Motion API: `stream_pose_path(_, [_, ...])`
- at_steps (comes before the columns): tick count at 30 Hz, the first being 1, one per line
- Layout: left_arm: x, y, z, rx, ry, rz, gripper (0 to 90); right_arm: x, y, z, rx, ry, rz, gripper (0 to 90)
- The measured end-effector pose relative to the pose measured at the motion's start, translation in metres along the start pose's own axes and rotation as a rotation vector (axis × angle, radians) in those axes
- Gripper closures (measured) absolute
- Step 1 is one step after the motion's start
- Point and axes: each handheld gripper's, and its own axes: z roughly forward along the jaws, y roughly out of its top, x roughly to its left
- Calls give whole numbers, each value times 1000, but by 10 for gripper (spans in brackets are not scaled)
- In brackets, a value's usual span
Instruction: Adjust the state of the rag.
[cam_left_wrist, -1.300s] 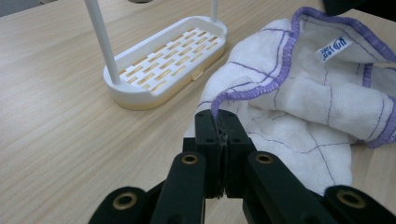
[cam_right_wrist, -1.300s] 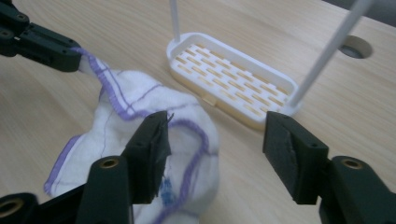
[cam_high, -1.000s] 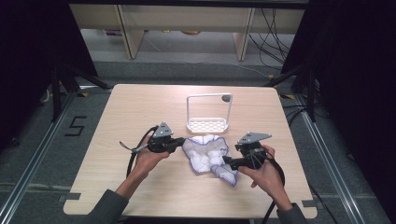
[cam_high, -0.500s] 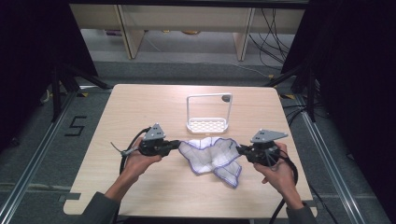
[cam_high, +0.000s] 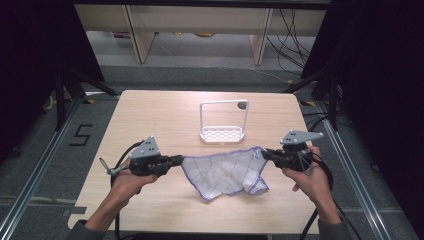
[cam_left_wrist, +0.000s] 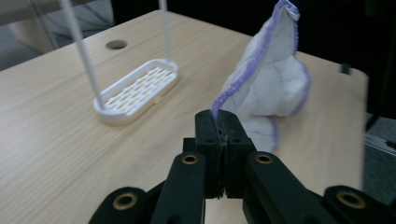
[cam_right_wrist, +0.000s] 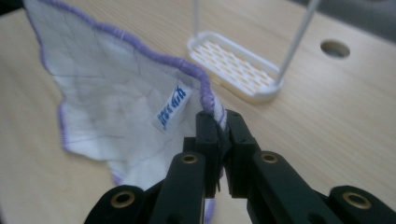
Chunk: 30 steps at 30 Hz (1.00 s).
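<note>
A white cloth (cam_high: 220, 172) with purple edging hangs spread between my two grippers, and its lower part sags onto the table. My left gripper (cam_high: 179, 160) is shut on the cloth's left corner. In the left gripper view the jaws (cam_left_wrist: 219, 122) pinch the purple hem, and the cloth (cam_left_wrist: 273, 84) rises away from them. My right gripper (cam_high: 265, 154) is shut on the right corner. In the right gripper view its jaws (cam_right_wrist: 217, 122) clamp the hem next to a small blue label, with the cloth (cam_right_wrist: 116, 93) stretching off to the left.
A white wire-framed rack (cam_high: 222, 134) with a slotted base stands on the wooden table (cam_high: 165, 115) just beyond the cloth; it is also in the gripper views (cam_left_wrist: 135, 88) (cam_right_wrist: 238, 65). A round hole (cam_high: 242, 105) lies in the tabletop behind it. Dark floor surrounds the table.
Both hands have moved apart and upward. The cloth went from a crumpled heap between them to a sheet pulled out between the two grippers.
</note>
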Motion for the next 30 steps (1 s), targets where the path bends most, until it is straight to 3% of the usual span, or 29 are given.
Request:
stream_pose_path(1, [7,-3,10,19,23,-9,877,-6,-3,13,36,6,47,866])
stream_pose_path(3, [19,-10,30,69,57,-11,876,-21,-7,40,81,-1,72,866])
stream_pose_path(5, [31,-18,50,99,85,-24,875,-32,-10,65,119,-20,78,866])
stream_pose_path(6, [31,-18,50,99,85,-24,875,-32,-10,65,119,-20,78,866])
stream_pose_path(7, [38,-23,61,132,84,-34,875,-36,-11,76,155,-28,73,865])
stream_pose_path(8, [47,-31,72,177,102,-31,874,-41,-12,96,227,-56,58,864])
stream_pose_path(9, [50,-36,78,179,103,-56,874,-43,-13,103,231,-73,46,863])
stream_pose_path(11, [53,-39,82,196,103,-58,869,-45,-14,114,290,-69,55,860])
stream_pose_path(13, [55,-44,87,210,125,-52,856,-45,-15,119,310,-71,62,854])
stream_pose_path(14, [53,-44,85,208,130,-55,747,-48,-17,124,326,-95,69,773])
stream_pose_path(16, [50,-41,78,189,138,-48,671,-50,-16,122,304,-146,72,623])
stream_pose_path(17, [50,-41,78,189,138,-48,633,-50,-16,122,304,-146,72,623])
stream_pose_path(18, [43,-36,64,167,164,-39,566,-49,-12,107,255,-175,86,533])
stream_pose_path(20, [31,-32,48,132,169,-28,524,-46,-10,88,207,-195,88,493])
stream_pose_path(21, [31,-32,48,132,169,-28,523,-46,-10,88,207,-195,88,493])
stream_pose_path(22, [12,-32,35,107,121,-17,523,-38,-12,63,153,-151,81,464])
stream_pose_path(23, [12,-32,35,107,121,-17,524,-32,-13,54,151,-126,94,461])
stream_pose_path(24, [-12,-37,28,103,60,6,526,-24,-18,43,124,-82,89,457])
stream_pose_path(27, [-42,-49,31,132,-9,32,540,-1,-32,26,116,-40,93,459])
stream_pose_path(28, [-42,-49,31,132,-9,32,540,-1,-32,26,116,-40,93,459])
stream_pose_path(29, [-57,-55,39,155,-41,52,539,13,-47,20,120,-10,95,456])
stream_pose_path(30, [-57,-55,39,155,-41,52,539,19,-51,19,121,-15,104,456])
